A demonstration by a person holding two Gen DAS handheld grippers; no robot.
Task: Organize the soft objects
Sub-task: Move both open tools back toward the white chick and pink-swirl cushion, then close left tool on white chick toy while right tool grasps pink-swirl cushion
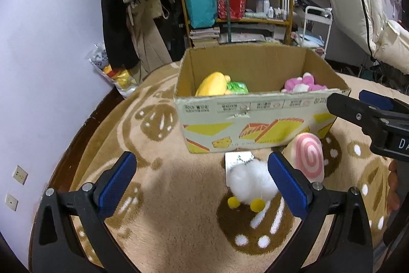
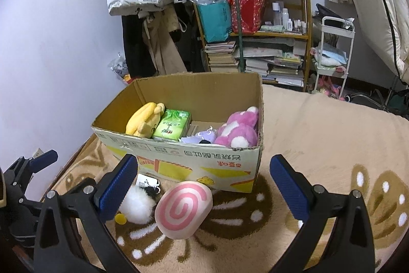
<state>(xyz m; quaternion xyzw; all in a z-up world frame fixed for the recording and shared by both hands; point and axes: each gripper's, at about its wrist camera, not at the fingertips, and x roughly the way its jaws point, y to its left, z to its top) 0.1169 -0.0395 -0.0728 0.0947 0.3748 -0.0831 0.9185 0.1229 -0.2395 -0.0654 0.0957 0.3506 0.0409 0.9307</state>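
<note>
Pink-swirl cushion and white fluffy toy on the rug, just before the cardboard box.

Inside the box: yellow plush, green pack, pink plush. Left gripper spread wide, empty, above the white toy; right gripper likewise wide, empty, over the cushion.

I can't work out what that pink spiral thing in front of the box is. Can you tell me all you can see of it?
The pink spiral cushion is a soft-looking, rounded slab: a cream body whose flat face bears a pink swirl inside a pink border. It sits on the patterned rug just in front of the cardboard box, propped at a tilt with its face angled up. A fluffy white toy lies right beside it. Neither open gripper touches it.
</note>
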